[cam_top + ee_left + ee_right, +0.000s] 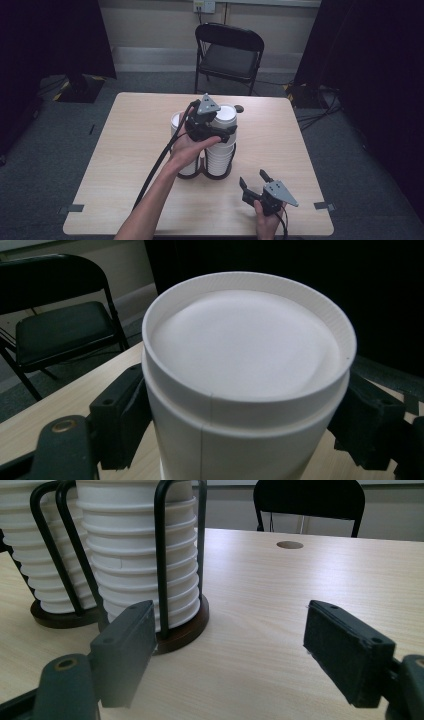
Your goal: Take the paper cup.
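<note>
Two stacks of white paper cups stand in a black wire holder point(216, 175) at the middle of the table: a left stack point(176, 122) and a right stack point(220, 160). My left gripper point(227, 122) reaches in from the left at the top of the right stack. In the left gripper view its jaws press both sides of the top cup point(240, 345). My right gripper point(253, 179) rests low near the table's front right, open with nothing between its fingers point(125, 650). The right gripper view faces the near stack point(135, 555) and the holder's dark round base point(182, 627).
The light wood table point(140, 125) has a small round hole point(239, 108) at its far edge. A black folding chair point(227, 55) stands behind the table. Dark curtains hang at both sides. Tape marks sit near the front corners.
</note>
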### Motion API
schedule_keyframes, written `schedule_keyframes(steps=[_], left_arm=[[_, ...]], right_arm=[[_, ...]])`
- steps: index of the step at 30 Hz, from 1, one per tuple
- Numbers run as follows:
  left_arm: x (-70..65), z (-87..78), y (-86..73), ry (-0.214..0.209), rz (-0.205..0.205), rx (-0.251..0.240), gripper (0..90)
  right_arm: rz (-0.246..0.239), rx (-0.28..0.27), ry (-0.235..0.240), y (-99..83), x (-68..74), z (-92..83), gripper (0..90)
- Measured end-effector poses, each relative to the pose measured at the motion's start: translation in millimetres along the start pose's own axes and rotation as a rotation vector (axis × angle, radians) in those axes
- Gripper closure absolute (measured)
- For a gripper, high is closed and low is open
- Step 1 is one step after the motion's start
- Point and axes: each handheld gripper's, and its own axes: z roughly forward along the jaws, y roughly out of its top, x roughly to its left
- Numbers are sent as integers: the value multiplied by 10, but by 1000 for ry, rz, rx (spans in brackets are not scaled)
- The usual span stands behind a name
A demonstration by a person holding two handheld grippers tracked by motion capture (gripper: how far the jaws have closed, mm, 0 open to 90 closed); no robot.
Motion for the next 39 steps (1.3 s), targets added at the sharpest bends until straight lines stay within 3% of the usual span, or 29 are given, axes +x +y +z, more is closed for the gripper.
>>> schedule_keyframes(steps=[17, 27, 36, 39], left_arm=[[27, -154, 26, -9, -13, -89, 193], [63, -271, 45, -21, -60, -157, 193], [80, -380, 57, -23, -71, -209, 193], [84, -413, 46, -27, -99, -220, 194]], right_arm=[[1, 0, 0, 0, -3, 2, 205], [2, -3, -2, -1, -4, -1, 204], [3, -3, -2, -1, -4, -2, 204], [1, -3, -2, -1, -4, -1, 204]])
